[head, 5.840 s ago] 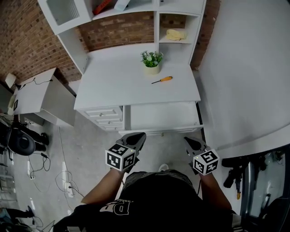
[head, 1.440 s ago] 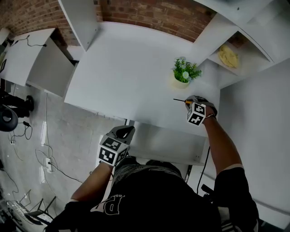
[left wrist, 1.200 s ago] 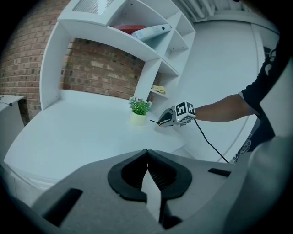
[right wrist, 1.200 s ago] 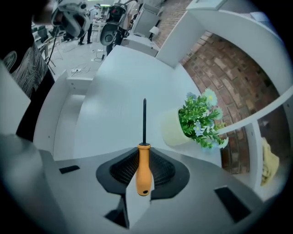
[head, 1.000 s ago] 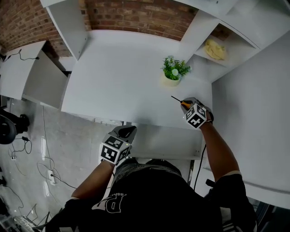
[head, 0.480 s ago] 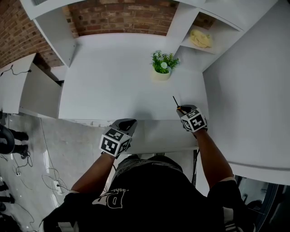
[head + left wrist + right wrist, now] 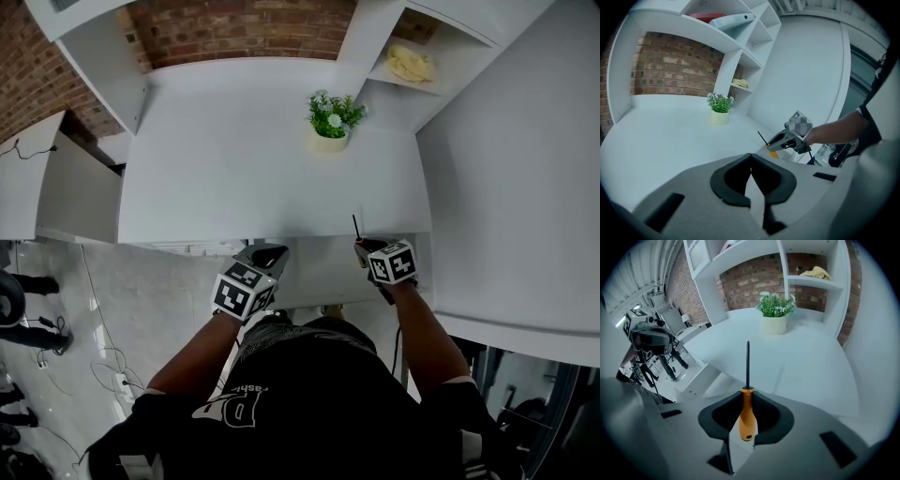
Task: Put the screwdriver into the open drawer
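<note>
- The right claw is closed on the orange handle of the screwdriver. The black shaft projects straight forward past the jaw tips.
- The screwdriver is held in the air at the right end of the front edge of the table. In the head view the shaft tip overlaps that edge, and the handle sits on the near side of it.
- The open drawer stands pulled out below the table's front edge. In the head view it lies between the two claws.
- The left claw has its jaws together with nothing between them. It is held off the table's front edge, apart from the screwdriver.
- A potted plant stands upright toward the rear of the table, right of centre, well apart from the screwdriver.
- A yellow cloth lies on a shelf above the table's rear right corner.
</note>
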`<state>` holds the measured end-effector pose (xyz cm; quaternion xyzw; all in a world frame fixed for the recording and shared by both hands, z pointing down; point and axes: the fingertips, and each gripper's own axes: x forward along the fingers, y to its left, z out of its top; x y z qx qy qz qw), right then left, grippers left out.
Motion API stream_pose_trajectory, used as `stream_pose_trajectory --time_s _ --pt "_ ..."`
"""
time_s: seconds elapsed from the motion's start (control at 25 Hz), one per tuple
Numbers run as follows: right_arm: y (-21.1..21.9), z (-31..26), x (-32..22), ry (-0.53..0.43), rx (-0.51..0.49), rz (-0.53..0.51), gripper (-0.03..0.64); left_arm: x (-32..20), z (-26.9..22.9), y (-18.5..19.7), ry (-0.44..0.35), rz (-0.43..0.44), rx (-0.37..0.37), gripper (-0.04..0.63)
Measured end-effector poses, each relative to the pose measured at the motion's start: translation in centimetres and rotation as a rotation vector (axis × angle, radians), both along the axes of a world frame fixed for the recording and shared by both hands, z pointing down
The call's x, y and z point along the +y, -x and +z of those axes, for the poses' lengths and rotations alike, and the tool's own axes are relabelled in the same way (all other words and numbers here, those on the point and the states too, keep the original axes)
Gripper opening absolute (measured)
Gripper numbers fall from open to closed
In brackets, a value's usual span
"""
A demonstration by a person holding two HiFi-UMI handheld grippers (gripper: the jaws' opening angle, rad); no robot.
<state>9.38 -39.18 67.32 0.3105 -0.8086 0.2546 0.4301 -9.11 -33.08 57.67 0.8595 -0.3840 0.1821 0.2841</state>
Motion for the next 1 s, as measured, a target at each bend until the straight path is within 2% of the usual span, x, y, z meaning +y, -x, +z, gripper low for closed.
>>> stream_pose_trajectory --time_s 0.24,0.64,1.0 --pt "0.5 3.6 3.5 0.098 0.003 -0.016 0.074 0.2 0.9 0.4 0.027 -0.013 -0.007 0.018" --pt "1.1 9.1 6.1 0.259 0.022 -0.001 0.074 1.7 3.3 0.4 0.078 -0.024 -0.021 0.017" --pt "1.1 13.9 5.1 0.459 -0.048 0.219 0.074 2.6 4.2 1.6 0.117 -0.073 -0.03 0.018"
